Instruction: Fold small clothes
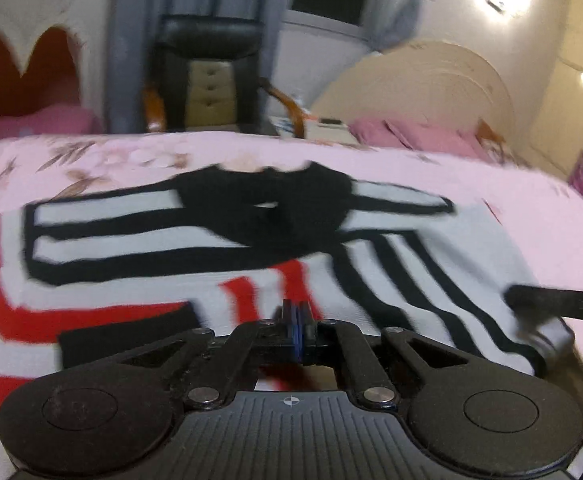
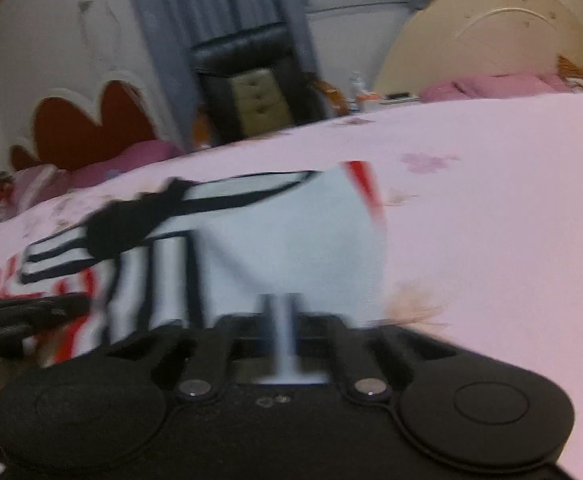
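Fabric of the white shirt [image 1: 179, 280] sits pinched in your left gripper [image 1: 298, 320]; your right gripper [image 2: 281, 320] looks clamped on its hem, bed [image 2: 491, 200] beyond.

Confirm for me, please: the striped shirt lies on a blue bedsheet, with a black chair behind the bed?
Not quite: the bedsheet is pink, not blue, as both wrist views show. The rest holds: the striped shirt lies on it, and a black chair stands behind the bed.
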Available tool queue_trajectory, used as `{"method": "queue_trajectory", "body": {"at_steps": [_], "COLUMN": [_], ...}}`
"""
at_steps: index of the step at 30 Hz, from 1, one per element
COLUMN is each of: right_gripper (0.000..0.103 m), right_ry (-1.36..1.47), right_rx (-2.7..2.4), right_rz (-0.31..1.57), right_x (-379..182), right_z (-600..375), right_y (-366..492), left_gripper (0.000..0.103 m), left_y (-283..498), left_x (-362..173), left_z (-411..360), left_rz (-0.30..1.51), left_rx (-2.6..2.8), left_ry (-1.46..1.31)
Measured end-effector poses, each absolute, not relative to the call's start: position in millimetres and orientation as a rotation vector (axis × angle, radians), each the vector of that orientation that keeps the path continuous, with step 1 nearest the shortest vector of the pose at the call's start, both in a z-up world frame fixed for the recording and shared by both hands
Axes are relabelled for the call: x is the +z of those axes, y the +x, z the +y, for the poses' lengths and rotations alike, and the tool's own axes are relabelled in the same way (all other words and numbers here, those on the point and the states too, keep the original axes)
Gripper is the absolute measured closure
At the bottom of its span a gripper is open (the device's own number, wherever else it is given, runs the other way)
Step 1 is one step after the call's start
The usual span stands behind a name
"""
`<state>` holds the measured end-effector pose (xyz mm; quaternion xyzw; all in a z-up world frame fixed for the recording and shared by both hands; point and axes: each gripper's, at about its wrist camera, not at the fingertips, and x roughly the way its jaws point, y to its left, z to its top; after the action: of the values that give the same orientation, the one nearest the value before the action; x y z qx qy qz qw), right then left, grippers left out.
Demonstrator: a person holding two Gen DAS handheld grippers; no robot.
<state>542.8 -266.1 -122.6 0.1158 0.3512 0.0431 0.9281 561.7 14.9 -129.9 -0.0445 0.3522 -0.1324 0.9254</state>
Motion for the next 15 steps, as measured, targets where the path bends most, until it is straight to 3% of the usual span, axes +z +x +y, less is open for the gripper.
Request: {"method": "queue_trajectory", "body": {"at_steps": [3, 4, 5, 10, 13, 14, 15], "right_gripper": [0.103, 0.093, 0.073, 0.078, 0.088, 0.079, 0.080], "right_ry": [0.246, 0.214, 0.199, 0.258, 0.189, 0.173, 0.170], "right_rx": [0.120, 0.108, 0.085, 0.047, 0.007, -0.008, -0.014], "right_rz": [0.736, 0.707, 0.668, 0.635, 0.750, 0.743, 0.754], "right_x": [-116, -111, -106, -103, -120, -123, -123], "right_z": [-275, -273, -273, -292, -294, -295, -299], "right_y": [547, 547, 550, 590, 617, 619, 617], "left_gripper": [0.099, 0.099, 0.099, 0.099, 0.099, 0.099, 0.099], "left_y": [562, 564, 566, 577, 579, 579, 579], "left_x": [-125, -124, -125, -131, -134, -135, -135], "left_z": [24, 24, 21, 15, 15, 14, 13], "left_rz": [0.713, 0.711, 0.715, 0.723, 0.712, 0.708, 0.706], "left_rx": [-0.247, -0.244, -0.240, -0.216, -0.204, -0.202, -0.199], "left_ry": [-0.087, -0.082, -0.064, -0.069, -0.076, -0.071, -0.066]}}
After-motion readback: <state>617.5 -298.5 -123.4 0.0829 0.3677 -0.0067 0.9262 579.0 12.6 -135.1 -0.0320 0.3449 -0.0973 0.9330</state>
